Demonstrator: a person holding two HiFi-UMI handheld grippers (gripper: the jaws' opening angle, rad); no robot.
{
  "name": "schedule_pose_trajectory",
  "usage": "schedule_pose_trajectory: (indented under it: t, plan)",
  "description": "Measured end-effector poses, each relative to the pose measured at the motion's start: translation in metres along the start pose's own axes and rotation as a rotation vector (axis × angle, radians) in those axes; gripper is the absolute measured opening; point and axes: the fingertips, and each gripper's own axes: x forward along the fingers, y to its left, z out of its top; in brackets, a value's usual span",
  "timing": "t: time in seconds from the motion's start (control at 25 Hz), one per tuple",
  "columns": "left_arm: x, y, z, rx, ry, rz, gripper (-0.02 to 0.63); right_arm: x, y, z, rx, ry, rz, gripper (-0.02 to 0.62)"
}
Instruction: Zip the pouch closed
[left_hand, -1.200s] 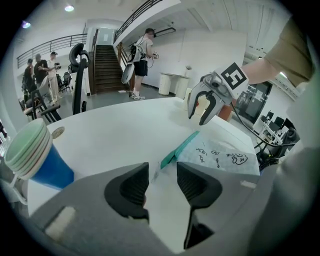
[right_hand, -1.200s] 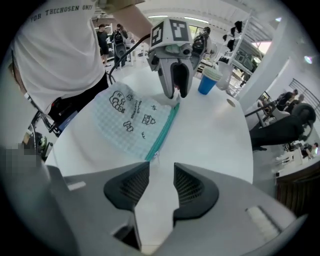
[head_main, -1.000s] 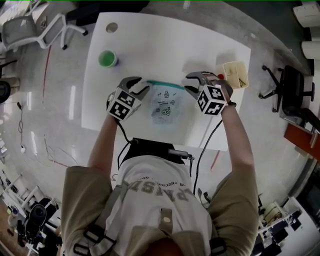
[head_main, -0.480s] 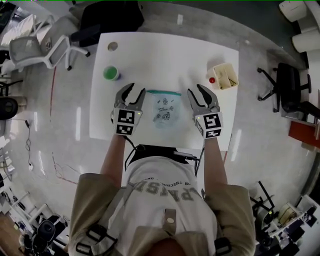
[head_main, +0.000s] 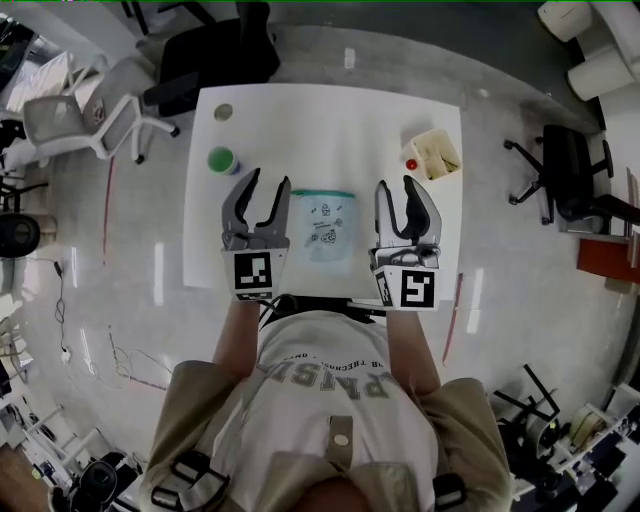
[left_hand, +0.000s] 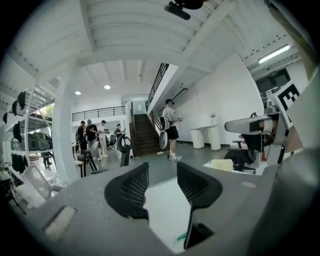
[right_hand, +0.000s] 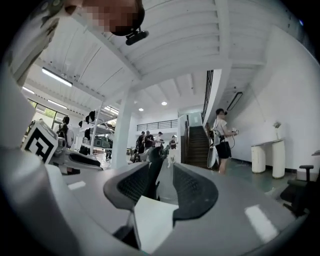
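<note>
Left hand-held gripper (head_main: 267, 182), jaws spread and empty, now lifted off the white rectangular table (head_main: 330, 130). The clear printed plastic pouch with teal zip (head_main: 323, 222) lies flat mid-table, untouched. Right hand-held gripper (head_main: 396, 187), likewise spread, empty and raised – the zipping looks finished.

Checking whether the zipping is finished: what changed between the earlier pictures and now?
Both the left claw and right claw lifted up from beside the pouch, open and empty, now pointing level. The pouch, green cup and tray stayed on the table.
</note>
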Motion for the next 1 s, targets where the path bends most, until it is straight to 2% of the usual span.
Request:
schedule_pose_trajectory:
  t: [0.12,0.32,0.56,0.72,1.0]
  plan:
    - [-0.010,0.001,0.034,-0.037,-0.082,0.023,0.184,-0.005,0.000,0.020,-0.036,-0.039,-0.018,0.147]
    - [-0.024,0.009,0.066,-0.018,-0.142,0.038,0.184,-0.013,0.000,0.043,-0.081,-0.074,-0.032,0.130]
    - [-0.041,0.018,0.062,-0.036,-0.149,0.081,0.155,-0.027,0.001,0.051,-0.147,-0.080,-0.034,0.094]
    - [-0.043,0.016,0.056,-0.017,-0.134,0.079,0.132,-0.031,0.001,0.048,-0.161,-0.067,-0.035,0.077]
    - [-0.050,0.018,0.052,-0.021,-0.144,0.114,0.071,-0.037,0.001,0.041,-0.186,-0.044,-0.036,0.005]
